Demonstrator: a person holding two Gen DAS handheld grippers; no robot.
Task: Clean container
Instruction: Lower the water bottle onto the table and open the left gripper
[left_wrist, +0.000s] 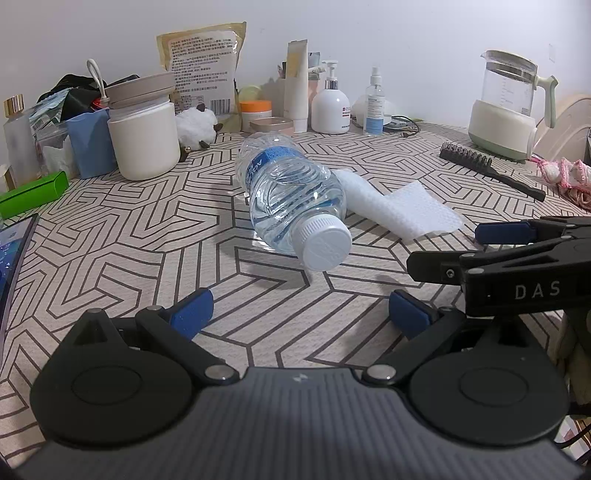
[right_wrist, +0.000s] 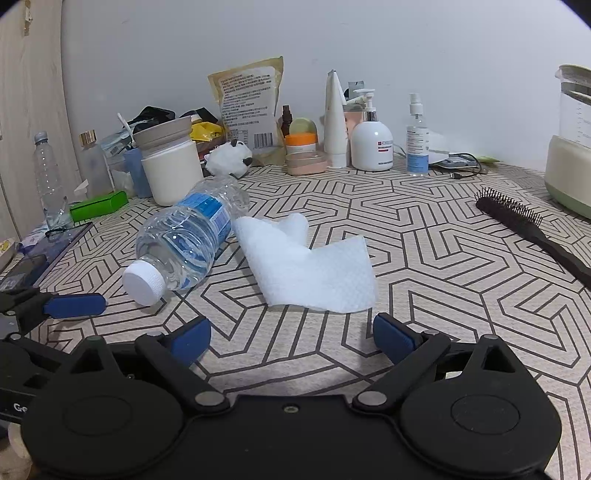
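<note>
In the left wrist view, the left claw (left_wrist: 301, 310) is held spread wide above the patterned tabletop (left_wrist: 147, 229), with nothing between its blue pads (left_wrist: 192, 314). A clear water bottle (left_wrist: 291, 195) is seen lying on its side ahead of the claw, its white cap (left_wrist: 325, 247) turned toward the camera and its blue label toward the wall. A white wipe (left_wrist: 402, 206) is spread flat just to the right of the bottle, one end touching or tucked against it — which cannot be told. The right claw (left_wrist: 454, 247) is seen entering from the right edge, near the cap, its fingers apart and empty. A black hairbrush (left_wrist: 487, 168) and a glass kettle (left_wrist: 509, 107) are placed further right; a white jar (left_wrist: 144, 136) with a grey lid stands to the left.

In the right wrist view, the right claw (right_wrist: 291, 338) is likewise held wide open and empty, low over the tabletop (right_wrist: 424, 258). The wipe (right_wrist: 310, 266) lies straight ahead of it, and the bottle (right_wrist: 184, 236) is seen to the left, cap (right_wrist: 144, 282) nearest the camera — the wipe's far corner meets the bottle's side. One blue pad of the left claw (right_wrist: 74, 305) shows at the left edge, just beside the cap. The hairbrush (right_wrist: 532, 236) lies well apart on the right.
</note>
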